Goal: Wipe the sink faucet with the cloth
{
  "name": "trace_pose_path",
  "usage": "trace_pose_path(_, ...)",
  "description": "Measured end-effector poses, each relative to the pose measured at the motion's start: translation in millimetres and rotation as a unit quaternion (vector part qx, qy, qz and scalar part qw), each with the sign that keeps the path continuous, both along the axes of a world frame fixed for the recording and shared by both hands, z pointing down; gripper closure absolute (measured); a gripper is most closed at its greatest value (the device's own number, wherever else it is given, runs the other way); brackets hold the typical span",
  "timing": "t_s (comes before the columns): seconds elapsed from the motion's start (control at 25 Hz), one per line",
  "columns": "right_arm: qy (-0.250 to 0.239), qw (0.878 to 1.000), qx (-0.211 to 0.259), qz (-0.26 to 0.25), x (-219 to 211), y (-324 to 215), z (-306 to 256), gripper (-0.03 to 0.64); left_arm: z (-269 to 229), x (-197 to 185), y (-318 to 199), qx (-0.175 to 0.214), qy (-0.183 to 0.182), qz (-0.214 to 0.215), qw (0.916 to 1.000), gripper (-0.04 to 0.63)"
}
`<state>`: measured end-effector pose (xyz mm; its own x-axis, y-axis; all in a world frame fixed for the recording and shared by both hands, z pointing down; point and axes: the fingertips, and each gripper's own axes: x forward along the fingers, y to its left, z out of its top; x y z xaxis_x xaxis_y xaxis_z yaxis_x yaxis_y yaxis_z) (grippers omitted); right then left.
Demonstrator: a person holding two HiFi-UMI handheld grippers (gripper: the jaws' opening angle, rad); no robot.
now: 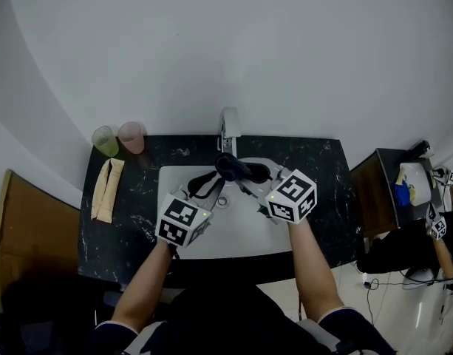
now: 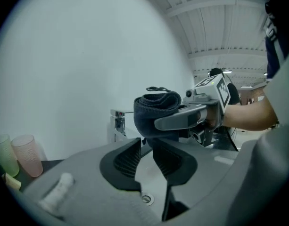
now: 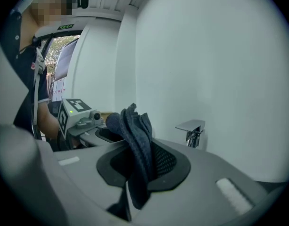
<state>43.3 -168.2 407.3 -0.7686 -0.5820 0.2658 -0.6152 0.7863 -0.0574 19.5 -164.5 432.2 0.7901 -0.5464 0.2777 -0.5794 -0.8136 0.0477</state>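
A dark blue cloth (image 1: 230,167) hangs bunched over the white sink (image 1: 233,235), just in front of the chrome faucet (image 1: 229,128). My right gripper (image 3: 139,154) is shut on the cloth (image 3: 137,145), which stands up between its jaws and droops below them. The faucet (image 3: 192,132) stands a little beyond and to the right. My left gripper (image 2: 145,147) is open with a narrow gap and nothing in it. The cloth (image 2: 156,107) sits just past its tips, in the right gripper (image 2: 191,119). The faucet (image 2: 118,124) is behind, to the left.
A black marble counter (image 1: 326,191) surrounds the sink. At its back left stand a green cup (image 1: 105,140) and a pink cup (image 1: 131,136), with a folded beige cloth (image 1: 106,189) lying in front of them. The drain (image 2: 146,199) lies below the left jaws. A white wall rises behind the faucet.
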Motion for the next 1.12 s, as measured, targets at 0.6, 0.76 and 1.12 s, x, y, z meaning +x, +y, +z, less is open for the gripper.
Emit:
trace_pose_path(0.6,-0.148,0.986,-0.065,-0.042,-20,35,-41,0.546,-41,8,43,0.071,0.006,0.109,0.9915,0.353)
trace_pose_path(0.76,-0.143,0.986,-0.075,-0.051,-22,38,-41,0.54,-40,5,43,0.075,-0.001,0.117,0.9903,0.353)
trace_pose_path(1.12,-0.088,0.991,-0.07,-0.067,-32,42,-27,0.543,-35,-1,41,0.058,0.003,0.118,0.9913,0.345)
